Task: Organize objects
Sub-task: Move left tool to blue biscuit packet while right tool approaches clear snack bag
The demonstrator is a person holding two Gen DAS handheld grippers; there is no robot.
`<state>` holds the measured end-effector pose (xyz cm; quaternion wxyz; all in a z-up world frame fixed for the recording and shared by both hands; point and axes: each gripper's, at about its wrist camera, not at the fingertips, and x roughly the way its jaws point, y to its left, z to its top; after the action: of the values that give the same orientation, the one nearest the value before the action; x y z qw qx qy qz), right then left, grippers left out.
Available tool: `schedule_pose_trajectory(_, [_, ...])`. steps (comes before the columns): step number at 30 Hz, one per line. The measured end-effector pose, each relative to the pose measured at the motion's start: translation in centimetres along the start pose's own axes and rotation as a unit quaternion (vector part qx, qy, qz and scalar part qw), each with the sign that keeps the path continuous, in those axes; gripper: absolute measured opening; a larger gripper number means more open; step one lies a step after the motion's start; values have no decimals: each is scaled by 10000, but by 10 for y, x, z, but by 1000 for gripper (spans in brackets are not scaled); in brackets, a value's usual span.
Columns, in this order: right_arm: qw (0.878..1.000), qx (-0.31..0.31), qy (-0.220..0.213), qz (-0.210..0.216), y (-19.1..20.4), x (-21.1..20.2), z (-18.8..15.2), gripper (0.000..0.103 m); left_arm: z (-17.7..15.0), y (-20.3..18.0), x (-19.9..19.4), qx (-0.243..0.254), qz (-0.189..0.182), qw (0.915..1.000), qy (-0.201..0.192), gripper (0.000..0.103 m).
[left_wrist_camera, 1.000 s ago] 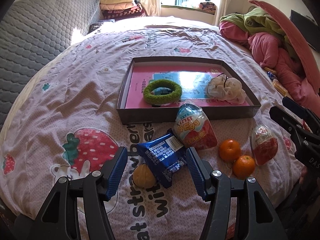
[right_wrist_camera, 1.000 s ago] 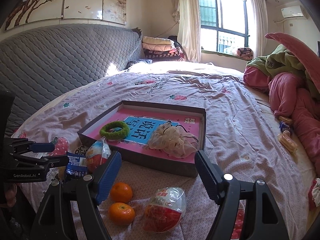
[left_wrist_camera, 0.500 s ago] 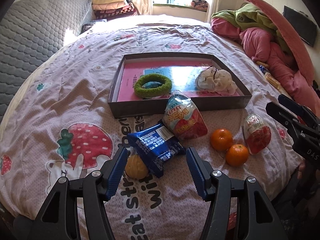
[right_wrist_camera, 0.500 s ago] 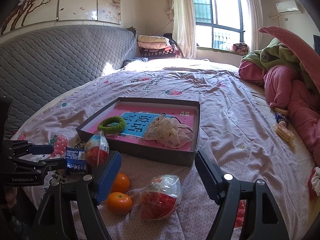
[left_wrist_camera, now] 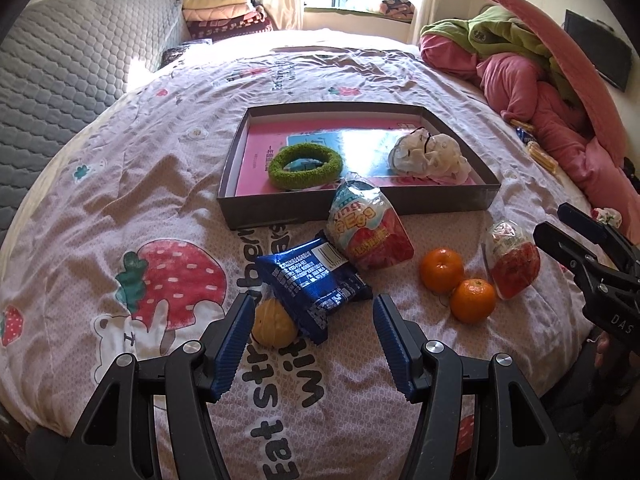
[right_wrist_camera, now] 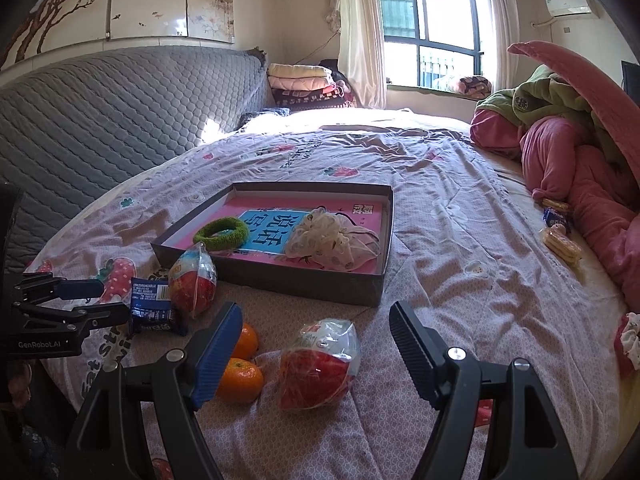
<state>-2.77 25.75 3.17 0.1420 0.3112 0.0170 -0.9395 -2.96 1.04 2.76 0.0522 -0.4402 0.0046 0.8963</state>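
Note:
A dark shallow box (left_wrist_camera: 440, 202) (right_wrist_camera: 304, 280) on the bed holds a green ring (left_wrist_camera: 305, 165) (right_wrist_camera: 221, 233) and a cream scrunchie (left_wrist_camera: 428, 156) (right_wrist_camera: 328, 240). In front lie a blue snack packet (left_wrist_camera: 312, 280) (right_wrist_camera: 154, 304), a walnut (left_wrist_camera: 274, 323), two egg packets (left_wrist_camera: 368, 230) (left_wrist_camera: 510, 258) (right_wrist_camera: 316, 364) and two oranges (left_wrist_camera: 441, 265) (left_wrist_camera: 473, 300) (right_wrist_camera: 240, 380). My left gripper (left_wrist_camera: 314, 340) is open just before the blue packet. My right gripper (right_wrist_camera: 316, 344) is open around the near egg packet, not touching it.
A pile of pink and green bedding (left_wrist_camera: 540, 72) lies at the right. Small snack packs (right_wrist_camera: 560, 236) lie beside it. A grey quilted headboard (right_wrist_camera: 100, 120) runs along the left. Folded blankets (right_wrist_camera: 304, 84) sit by the window.
Both grippers shifted slightly over the bed; the views tilted up again. Nothing was gripped or moved.

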Motion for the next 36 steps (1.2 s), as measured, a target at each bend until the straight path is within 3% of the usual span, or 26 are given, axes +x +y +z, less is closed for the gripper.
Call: schedule_pose_trajectory(36, [9995,69,311,-29,3,0,-20,76,-11,-1,14,212,85,9997,7,64])
